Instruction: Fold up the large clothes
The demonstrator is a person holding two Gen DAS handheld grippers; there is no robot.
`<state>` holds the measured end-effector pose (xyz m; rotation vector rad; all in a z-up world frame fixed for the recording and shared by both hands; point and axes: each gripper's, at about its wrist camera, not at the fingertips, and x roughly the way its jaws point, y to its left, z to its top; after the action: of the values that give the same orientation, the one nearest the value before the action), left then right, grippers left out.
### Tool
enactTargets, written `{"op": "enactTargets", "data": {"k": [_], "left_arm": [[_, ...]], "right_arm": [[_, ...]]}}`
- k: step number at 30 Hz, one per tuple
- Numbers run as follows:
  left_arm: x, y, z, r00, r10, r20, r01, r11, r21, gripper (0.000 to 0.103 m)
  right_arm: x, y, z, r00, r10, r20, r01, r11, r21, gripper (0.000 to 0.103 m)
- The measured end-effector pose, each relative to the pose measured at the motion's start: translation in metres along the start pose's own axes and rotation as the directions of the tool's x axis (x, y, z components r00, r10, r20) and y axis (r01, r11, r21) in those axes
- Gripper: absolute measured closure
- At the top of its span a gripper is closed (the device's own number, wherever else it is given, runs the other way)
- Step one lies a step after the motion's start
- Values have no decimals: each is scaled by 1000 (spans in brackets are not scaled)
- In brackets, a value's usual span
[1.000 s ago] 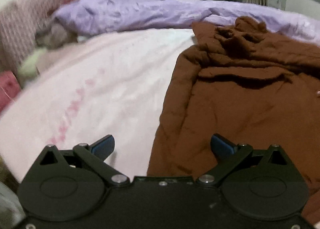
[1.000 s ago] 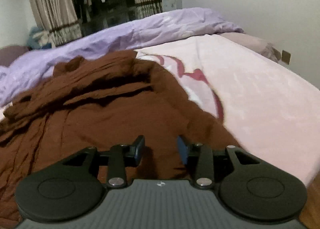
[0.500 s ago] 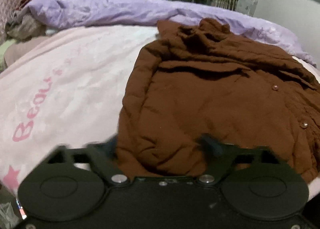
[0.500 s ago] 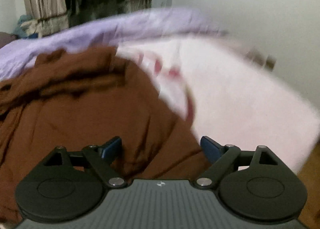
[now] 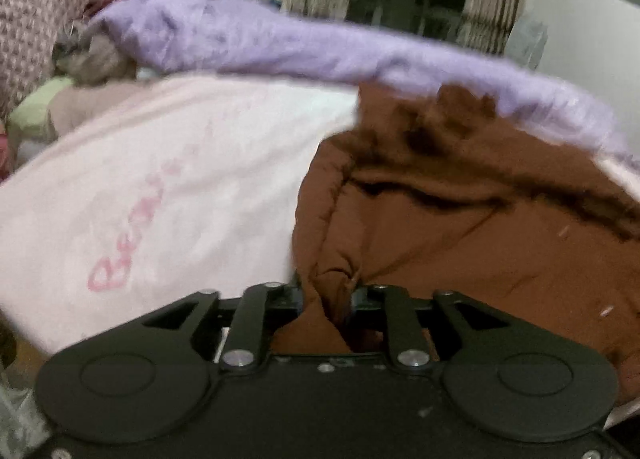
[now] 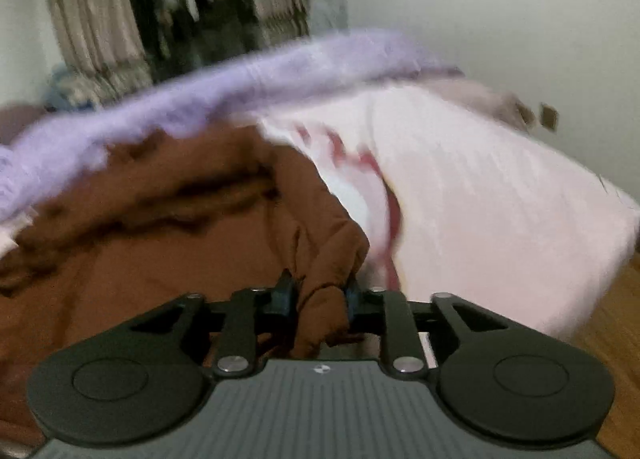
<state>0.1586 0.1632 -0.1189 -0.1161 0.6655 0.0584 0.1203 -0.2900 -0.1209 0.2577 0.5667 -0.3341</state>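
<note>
A large brown garment (image 5: 460, 243) lies crumpled on the pink bed sheet (image 5: 160, 179). In the left wrist view its near left hem is bunched between the fingers of my left gripper (image 5: 328, 291), whose jaws are closing and pinch the cloth. In the right wrist view the brown garment (image 6: 160, 259) fills the left half, and its near right corner is gathered between the blue pads of my right gripper (image 6: 318, 291), whose jaws are also closing on it. Both views are blurred by motion.
A purple duvet (image 5: 280, 47) is heaped along the far side of the bed, behind the garment. Patterned pink pillows (image 5: 32, 19) lie at the far left. The bed's edge drops to a wooden floor (image 6: 616, 299) at the right. Curtains (image 6: 88, 19) hang beyond.
Both grippers stood open over the garment's near edge half a second ago. Now each has closed on a bunch of brown cloth, and the cloth rises a little at the pinches.
</note>
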Motion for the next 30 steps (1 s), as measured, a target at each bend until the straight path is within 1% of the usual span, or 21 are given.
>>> {"op": "enactTargets", "data": {"k": [1,2,3,4,5,6,7,9,10,11,13,16,18,19,20,21,22,23,25,27,30], "left_arm": [[8,-3,-4,999,46,-29,-45,999,27,54],[10,-6,-6,996,82,-28,-81,996,44,47],[8,-7,-5,994,107,-14,-106,993,49,41],[3,-8,-2,993,121,7,-122,992,46,39],[-5,-9,2,992,120,43,-121,992,37,38],[-13,-10,7,991,104,84,-107,994,28,35],[-20,-14,11,990,79,121,-83,996,23,28],[-28,-27,21,987,15,161,-22,999,42,22],[-28,-37,24,986,-9,164,-1,998,61,22],[-26,-49,26,986,-27,163,14,996,85,22],[-18,-74,28,986,-65,153,46,991,127,22],[2,-105,25,990,-109,84,96,985,146,22],[13,-115,20,990,-131,49,123,982,145,22],[17,-121,16,990,-138,33,131,979,153,22],[22,-126,11,990,-142,21,136,977,166,22],[24,-127,8,990,-139,12,135,975,178,22],[27,-130,5,991,-133,2,130,974,188,22],[30,-133,2,992,-126,-5,124,973,193,22],[36,-137,-3,993,-118,-17,119,973,197,21],[37,-133,-8,994,-110,-23,113,972,207,21],[38,-133,-14,995,-99,-16,100,970,223,17]], "right_arm": [[11,-3,-5,999,-34,-35,35,999,11,46],[18,-6,-9,998,-47,-40,48,999,23,36],[18,-10,-12,998,-55,-25,56,997,49,36],[15,-12,-12,999,-50,-11,50,996,74,36],[9,-13,-9,999,-49,10,48,994,94,36],[1,-12,-7,997,-60,47,55,993,105,36],[-7,-8,-6,992,-81,95,70,991,113,41],[-24,9,-2,969,-150,199,128,985,116,43],[-29,21,-1,956,-169,241,147,983,107,43],[-34,31,1,950,-159,269,140,986,88,43],[-38,59,5,953,-55,298,58,998,-1,43],[-35,98,12,961,111,255,-85,990,-111,43],[-27,122,12,956,238,169,-214,965,-150,46],[-24,130,10,952,277,134,-257,955,-150,53],[-19,136,7,945,310,103,-294,945,-143,65],[-14,142,1,940,332,74,-319,936,-146,71],[-10,148,-5,938,344,44,-333,929,-163,77],[-4,153,-11,937,349,12,-341,922,-185,77],[8,163,-23,939,341,-40,-341,915,-216,77],[17,168,-31,940,330,-83,-340,915,-215,76],[28,165,-34,941,323,-104,-338,922,-191,76]]}}
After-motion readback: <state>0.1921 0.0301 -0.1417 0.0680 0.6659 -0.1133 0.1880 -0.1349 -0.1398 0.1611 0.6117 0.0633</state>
